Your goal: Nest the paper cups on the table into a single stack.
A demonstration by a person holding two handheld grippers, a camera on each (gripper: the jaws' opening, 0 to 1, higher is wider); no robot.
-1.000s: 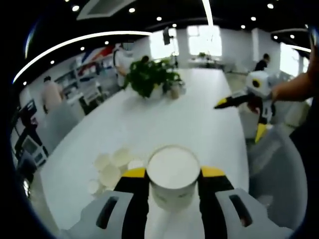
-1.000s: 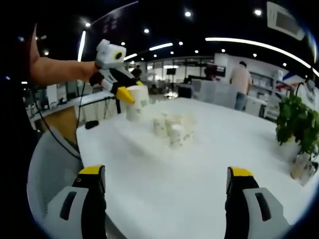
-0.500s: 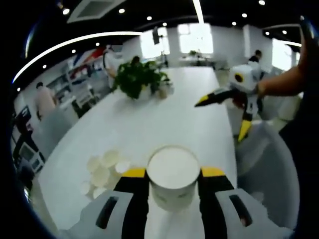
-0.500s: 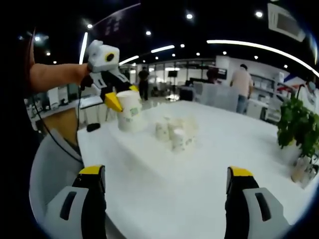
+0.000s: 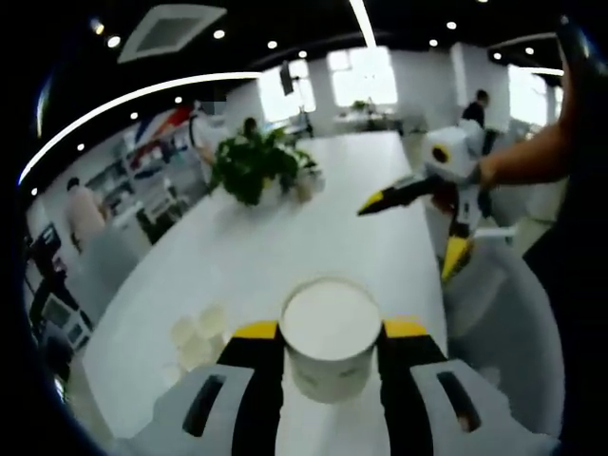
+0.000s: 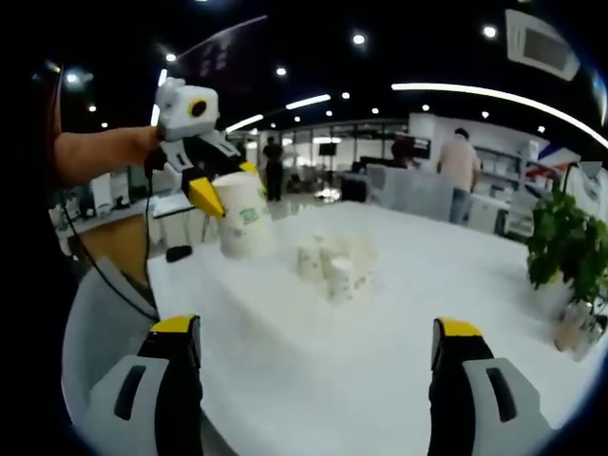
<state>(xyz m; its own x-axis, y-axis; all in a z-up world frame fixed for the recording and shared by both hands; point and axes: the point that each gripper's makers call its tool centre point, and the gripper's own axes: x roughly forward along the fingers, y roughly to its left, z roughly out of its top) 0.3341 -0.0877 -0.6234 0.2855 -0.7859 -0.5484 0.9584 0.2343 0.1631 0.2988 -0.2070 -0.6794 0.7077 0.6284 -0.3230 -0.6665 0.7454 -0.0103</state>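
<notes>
my left gripper clamps a cup upright, mouth up, now lower beside the cups at frame centre; my right gripper gapes wide, empty.

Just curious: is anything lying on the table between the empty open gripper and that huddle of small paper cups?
No. In the right gripper view, only bare white table lies between the right gripper and the small paper cups.

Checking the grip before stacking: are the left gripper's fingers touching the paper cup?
Touching. In the left gripper view both fingers press against the sides of the paper cup, no gap showing; the right gripper view shows it held above the table.
</notes>
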